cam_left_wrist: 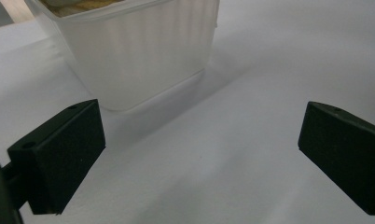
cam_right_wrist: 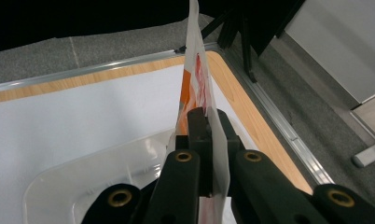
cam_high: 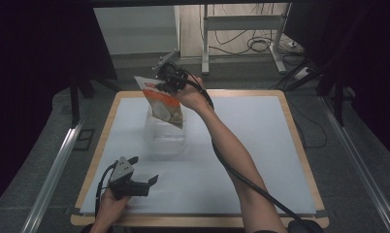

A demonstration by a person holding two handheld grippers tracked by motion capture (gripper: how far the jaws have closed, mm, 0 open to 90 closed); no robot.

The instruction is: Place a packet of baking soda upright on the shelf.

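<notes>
In the upper middle of the high view the right gripper (cam_high: 167,80) was raised above the table (cam_high: 261,145), its jaws clamped flat on a bag (cam_high: 165,103) printed orange and white. The bag hung tilted, its lower corner over a clear tub (cam_high: 164,136) that stood left of centre on the white surface. In the right gripper view the jaws pinched the thin edge of the bag (cam_right_wrist: 198,79) near mid-frame, with the tub's rim (cam_right_wrist: 83,163) at the lower left, directly beneath.

The left gripper (cam_high: 135,182) lay low at the lower left of the high view, held by a hand (cam_high: 108,206) and resting on or just over the table, well apart from the tub. Its jaws stood wide apart and held nothing — the left gripper view showed both black jaws at the frame's sides, with the tub's ribbed wall (cam_left_wrist: 139,51) at the upper left and something pale tan just visible inside near its rim.

The bag looked light, thin and floppy, probably slick film; a pinch on its flat seam edge seemed the surest hold, since its body would crumple or slip. The tub looked light and easy to slide — steadying its wall would help.
</notes>
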